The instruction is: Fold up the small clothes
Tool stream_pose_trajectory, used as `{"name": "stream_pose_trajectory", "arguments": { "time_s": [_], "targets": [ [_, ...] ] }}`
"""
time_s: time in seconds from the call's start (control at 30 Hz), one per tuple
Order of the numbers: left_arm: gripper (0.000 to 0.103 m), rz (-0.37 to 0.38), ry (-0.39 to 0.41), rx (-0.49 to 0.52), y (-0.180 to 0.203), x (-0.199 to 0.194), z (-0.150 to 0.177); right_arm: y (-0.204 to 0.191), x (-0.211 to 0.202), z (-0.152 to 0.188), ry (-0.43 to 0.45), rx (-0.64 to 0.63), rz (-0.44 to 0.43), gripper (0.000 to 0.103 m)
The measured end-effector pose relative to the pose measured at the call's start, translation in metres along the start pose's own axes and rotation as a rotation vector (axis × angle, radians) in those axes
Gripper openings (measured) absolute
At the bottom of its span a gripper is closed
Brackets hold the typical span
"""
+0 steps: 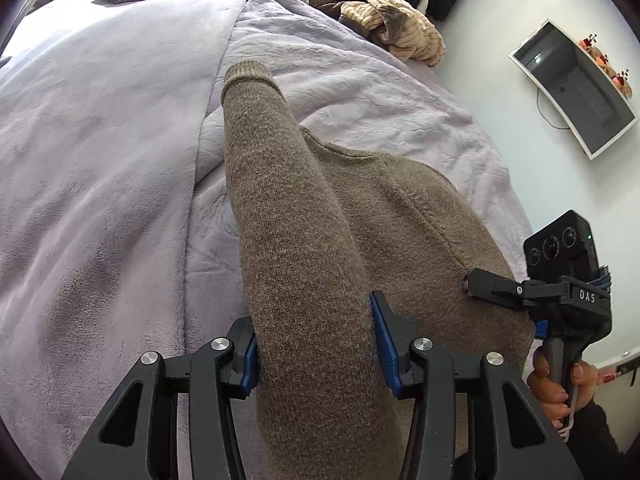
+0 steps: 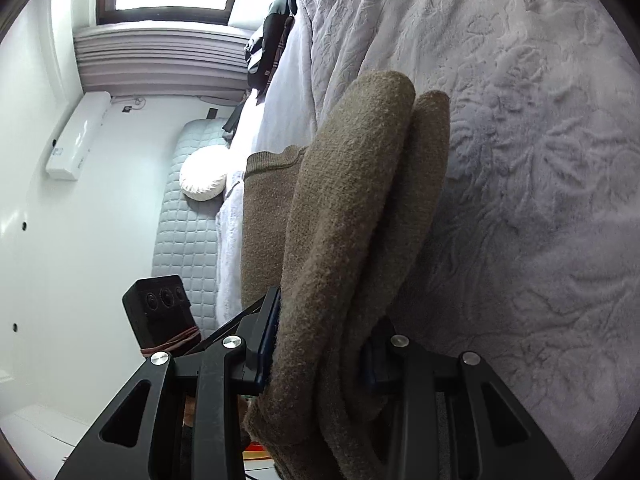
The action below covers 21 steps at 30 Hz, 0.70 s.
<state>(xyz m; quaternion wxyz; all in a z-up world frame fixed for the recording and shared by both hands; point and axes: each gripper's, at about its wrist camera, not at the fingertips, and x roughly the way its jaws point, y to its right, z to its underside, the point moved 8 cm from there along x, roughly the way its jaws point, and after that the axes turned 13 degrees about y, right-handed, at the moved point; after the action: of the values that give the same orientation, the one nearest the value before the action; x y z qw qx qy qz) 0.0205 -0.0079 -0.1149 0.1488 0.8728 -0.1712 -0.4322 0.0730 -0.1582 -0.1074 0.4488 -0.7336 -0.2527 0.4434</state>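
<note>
Lilac fleece blanket (image 1: 100, 160) covers the bed, clothes pile (image 1: 384, 20) at the top of frame, a white-framed screen (image 1: 572, 88) on the pale wall upper right. Brown sweater (image 1: 360, 220) lies centre; left gripper (image 1: 316, 344) pinches its sleeve, right gripper (image 2: 320, 344) clamps folded layers. The right-hand finger there is mostly buried in knit.

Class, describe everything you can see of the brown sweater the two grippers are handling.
The brown sweater is a fuzzy, heathered knit with ribbed cuffs. It lies on the lilac bedspread, partly folded: one sleeve stretches forward, its cuff away from the left gripper, whose blue pads clamp the sleeve. The right gripper clamps a doubled, rolled thickness of the knit. The ribbed neckline shows beside the sleeve. No holes or stains are visible.
</note>
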Motion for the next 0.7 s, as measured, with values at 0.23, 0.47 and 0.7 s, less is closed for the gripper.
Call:
{"name": "stream_pose_trajectory", "arguments": {
  "time_s": [0.23, 0.47, 0.7],
  "targets": [
    [0.053, -0.047, 0.003, -0.048, -0.020, 0.008, 0.008, 0.025, -0.010, -0.009, 0.045, -0.016, 0.168, 0.054],
    [0.053, -0.141, 0.108, -0.006, -0.035, -0.014, -0.010, 0.026, -0.043, -0.033, 0.132, -0.036, 0.180, 0.066],
    [0.053, -0.258, 0.122, 0.066, -0.057, -0.008, -0.017, 0.024, -0.018, -0.027, 0.073, -0.196, 0.335, 0.029]
  ]
}}
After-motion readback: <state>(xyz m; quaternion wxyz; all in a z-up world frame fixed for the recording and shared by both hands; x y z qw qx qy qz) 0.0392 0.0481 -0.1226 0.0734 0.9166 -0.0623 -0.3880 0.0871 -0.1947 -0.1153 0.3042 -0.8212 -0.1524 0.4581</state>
